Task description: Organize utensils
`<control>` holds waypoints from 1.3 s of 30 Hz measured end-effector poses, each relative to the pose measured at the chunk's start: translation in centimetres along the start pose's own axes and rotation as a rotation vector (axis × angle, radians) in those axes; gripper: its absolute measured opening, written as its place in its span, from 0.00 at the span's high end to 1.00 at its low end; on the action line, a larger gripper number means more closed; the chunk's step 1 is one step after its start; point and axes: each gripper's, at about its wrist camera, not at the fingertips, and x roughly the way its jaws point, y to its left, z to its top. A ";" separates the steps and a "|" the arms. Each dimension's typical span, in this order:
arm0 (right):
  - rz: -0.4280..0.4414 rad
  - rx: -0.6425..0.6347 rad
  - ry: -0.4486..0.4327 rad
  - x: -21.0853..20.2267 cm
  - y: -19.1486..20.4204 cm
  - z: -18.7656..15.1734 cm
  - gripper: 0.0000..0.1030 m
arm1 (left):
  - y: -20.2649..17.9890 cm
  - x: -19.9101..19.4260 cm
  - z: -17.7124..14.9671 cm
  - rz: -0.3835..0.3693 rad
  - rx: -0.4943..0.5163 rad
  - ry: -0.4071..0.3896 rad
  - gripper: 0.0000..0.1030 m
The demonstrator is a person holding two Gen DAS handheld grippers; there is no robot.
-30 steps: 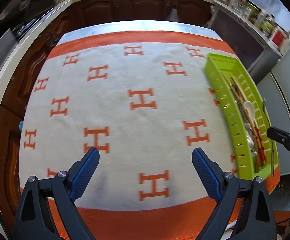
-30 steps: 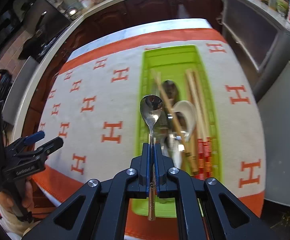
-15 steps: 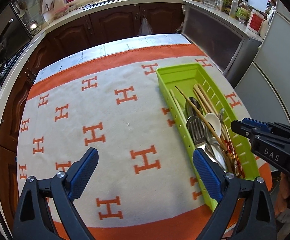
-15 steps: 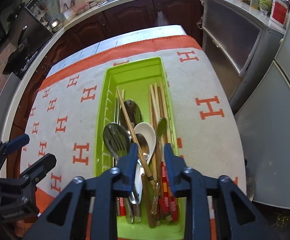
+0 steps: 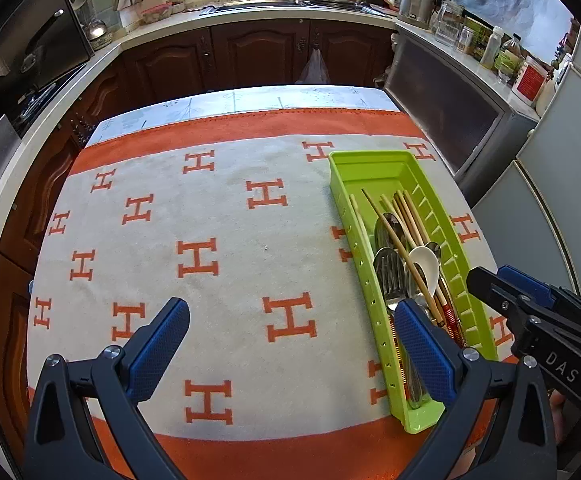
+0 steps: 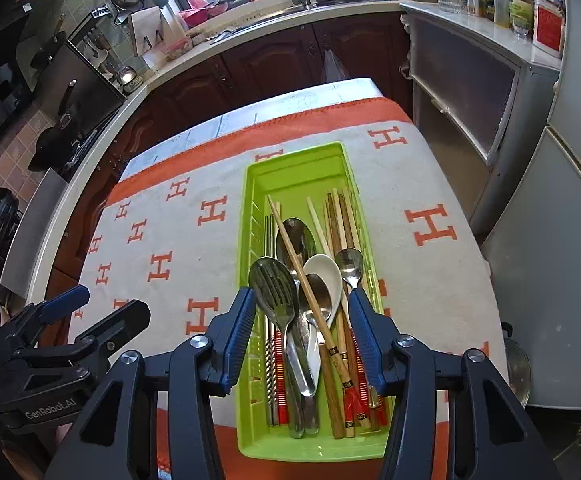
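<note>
A green tray [image 6: 250, 208] lies on the orange-and-white cloth [image 5: 218, 216] near the right edge of the desk [image 5: 250, 98]. Inside it lie metal spoons [image 6: 296, 236], a fork [image 6: 274, 288], a white spoon [image 6: 324, 276] and chopsticks [image 6: 340, 216], with one chopstick [image 6: 290, 240] slanted across the rest. The right tool [image 6: 300, 320] hangs over the tray's near end, its jaws opening with nothing pinched between them. The left tool [image 5: 290, 332] is over bare cloth beside the tray, jaws spread wide and still opening, empty.
</note>
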 end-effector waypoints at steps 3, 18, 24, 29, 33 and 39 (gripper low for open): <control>-0.001 -0.014 -0.015 -0.6 0.4 -0.3 0.49 | 0.5 -0.3 -0.4 0.013 -0.022 0.003 0.02; 0.030 -0.039 -0.024 -2.8 2.5 -2.7 0.48 | 2.7 -2.8 -2.1 0.108 -0.078 -0.031 0.02; 0.022 -0.088 -0.107 -6.0 4.4 -3.0 0.42 | 3.3 -5.3 -2.0 0.150 -0.081 -0.087 0.02; 0.057 -0.113 -0.173 -9.0 5.9 -2.8 0.39 | 4.2 -7.5 -2.2 0.146 -0.112 -0.140 0.01; 0.071 -0.138 -0.214 -11.0 7.2 -2.8 0.36 | 4.4 -9.0 -2.2 0.155 -0.115 -0.184 0.01; 0.073 -0.174 -0.244 -12.7 8.7 -2.9 0.34 | 4.3 -10.1 -2.4 0.163 -0.105 -0.221 0.01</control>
